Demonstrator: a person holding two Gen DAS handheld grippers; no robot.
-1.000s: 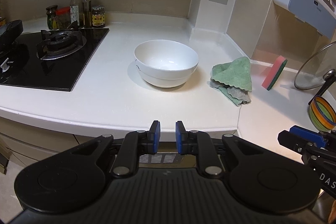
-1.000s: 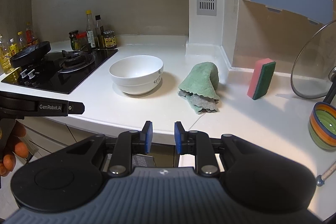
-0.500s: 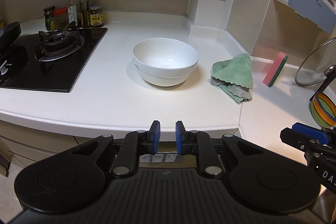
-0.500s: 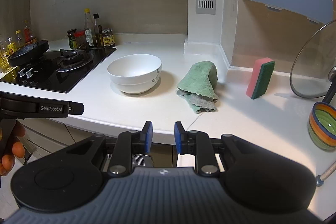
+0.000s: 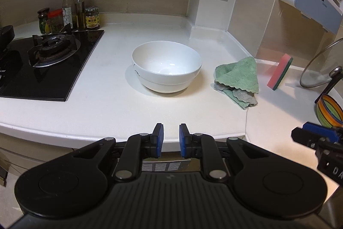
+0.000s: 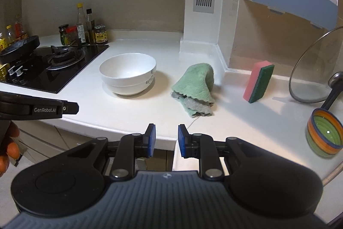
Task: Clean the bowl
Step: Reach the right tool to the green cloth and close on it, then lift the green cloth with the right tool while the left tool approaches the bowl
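Bowl (image 5: 166, 67): white, upright on the white tabletop (image 5: 107, 108), between the black gas hob (image 5: 46, 63) and a crumpled green cloth (image 5: 238, 78). It stands apart from both. Nothing touches it.

Left claw (image 5: 171, 140): held at the near edge of the tabletop, short of the bowl, blue pads (image 5: 159, 137) parted by a narrow gap, holding nothing. Right claw (image 6: 164, 140): likewise at the near edge, facing the cloth, pads (image 6: 151, 138) a narrow gap apart, holding nothing.

Differences between views. The left wrist view looks into the bowl's interior, which appears bare and glossy. The right wrist view shows grey lettering on the bowl's outer wall facing the cloth; it is too small to read. The right wrist view also shows the green scouring face of the pink sponge (image 6: 259, 82), which leans upright against the low ledge, a dark pan (image 6: 20, 47) on the hob's far burner, and extra bottles at the far left. The left wrist view catches the right claw's blue tip at its right margin.

Surroundings: condiment bottles and jars (image 5: 69, 16) behind the hob; a glass lid (image 6: 315, 70) propped against the wall; a striped bowl (image 6: 323, 134) at the right. Nothing stands between either claw and the white bowl.
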